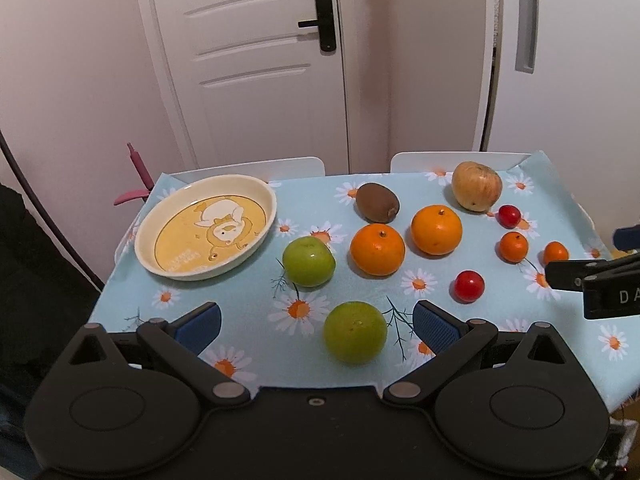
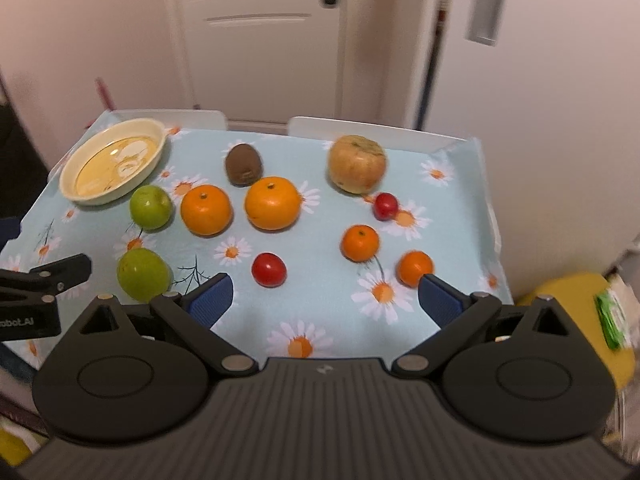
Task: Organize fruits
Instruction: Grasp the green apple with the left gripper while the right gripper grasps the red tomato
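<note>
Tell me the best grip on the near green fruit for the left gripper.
Take the near green fruit across its widest middle, coming straight down from above. It is round, sits alone on the tablecloth and already lies between the fingers of the open left gripper. The second green fruit stands clear behind it.

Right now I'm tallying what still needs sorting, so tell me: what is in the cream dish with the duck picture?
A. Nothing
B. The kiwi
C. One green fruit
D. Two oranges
A. The dish shows only its printed duck, while the nearest green fruit, the oranges and the kiwi all lie outside it on the tablecloth.
</note>
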The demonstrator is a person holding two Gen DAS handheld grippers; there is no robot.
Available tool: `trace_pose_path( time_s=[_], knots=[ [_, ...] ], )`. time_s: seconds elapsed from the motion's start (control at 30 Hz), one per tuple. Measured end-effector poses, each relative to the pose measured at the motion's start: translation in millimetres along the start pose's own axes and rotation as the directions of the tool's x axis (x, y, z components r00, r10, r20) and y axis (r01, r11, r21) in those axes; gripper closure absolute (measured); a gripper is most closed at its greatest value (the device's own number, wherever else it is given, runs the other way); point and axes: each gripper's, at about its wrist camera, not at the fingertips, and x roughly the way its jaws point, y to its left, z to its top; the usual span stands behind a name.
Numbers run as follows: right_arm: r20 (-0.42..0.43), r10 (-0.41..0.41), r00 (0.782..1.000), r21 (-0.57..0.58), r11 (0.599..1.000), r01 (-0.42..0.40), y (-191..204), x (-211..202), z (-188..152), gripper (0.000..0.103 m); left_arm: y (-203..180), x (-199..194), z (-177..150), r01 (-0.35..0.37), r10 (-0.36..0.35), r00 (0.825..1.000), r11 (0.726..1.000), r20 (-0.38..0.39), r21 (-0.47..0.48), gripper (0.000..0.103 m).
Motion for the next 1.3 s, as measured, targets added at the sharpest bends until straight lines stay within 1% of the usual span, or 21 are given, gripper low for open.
trace_pose_path(
  time_s=[0.17, 0.27, 0.33, 0.37, 0.47, 0.63, 0.7, 0.87, 0.9, 0.93, 1.23, 1.3],
  knots=[
    [0.004, 0.095, 0.995, -0.119, 0.988, -0.094, -5, 33, -5, 0.0, -11, 26, -14, -0.028, 0.028, 1.0, 1.0, -0.005, -0.012, 0.002],
    [-0.002, 0.152, 0.988, -0.16, 0.976, -0.151, -6, 50, -9, 0.0, -17, 42, -23, -0.038, 0.038, 0.999, 0.999, -0.006, -0.017, 0.007],
    [-0.01, 0.182, 0.983, -0.182, 0.967, -0.18, -4, 60, -12, 0.0, -20, 51, -27, -0.05, 0.05, 0.999, 0.999, -0.007, -0.02, 0.009],
    [-0.013, 0.189, 0.982, -0.193, 0.963, -0.188, -3, 65, -13, 0.001, -21, 54, -29, -0.055, 0.055, 0.998, 0.998, -0.008, -0.023, 0.009],
    [-0.026, 0.211, 0.977, -0.215, 0.953, -0.212, 0, 78, -18, 0.008, -24, 66, -32, -0.059, 0.059, 0.998, 0.998, -0.012, -0.033, 0.015],
    [-0.037, 0.24, 0.97, -0.215, 0.946, -0.242, 2, 92, -21, 0.014, -28, 76, -34, -0.064, 0.063, 0.998, 0.997, -0.014, -0.033, 0.023],
    [-0.043, 0.244, 0.969, -0.216, 0.945, -0.248, 3, 97, -21, 0.019, -31, 80, -35, -0.065, 0.065, 0.998, 0.997, -0.02, -0.031, 0.027],
    [-0.046, 0.256, 0.966, -0.22, 0.94, -0.259, 6, 103, -17, 0.024, -33, 87, -34, -0.052, 0.051, 0.998, 0.998, -0.033, -0.041, 0.035],
    [-0.045, 0.257, 0.965, -0.223, 0.94, -0.26, 6, 103, -16, 0.025, -33, 87, -34, -0.044, 0.042, 0.998, 0.998, -0.036, -0.045, 0.04],
    [-0.044, 0.258, 0.965, -0.224, 0.939, -0.262, 7, 104, -15, 0.026, -33, 88, -33, -0.033, 0.031, 0.999, 0.998, -0.037, -0.048, 0.042],
    [-0.064, 0.269, 0.961, -0.234, 0.932, -0.277, 12, 112, -13, 0.04, -35, 85, -34, -0.047, 0.045, 0.998, 0.998, -0.042, -0.05, 0.043],
    [-0.067, 0.272, 0.96, -0.239, 0.93, -0.28, 13, 113, -12, 0.046, -34, 84, -35, -0.052, 0.05, 0.998, 0.998, -0.043, -0.048, 0.043]
  ],
)
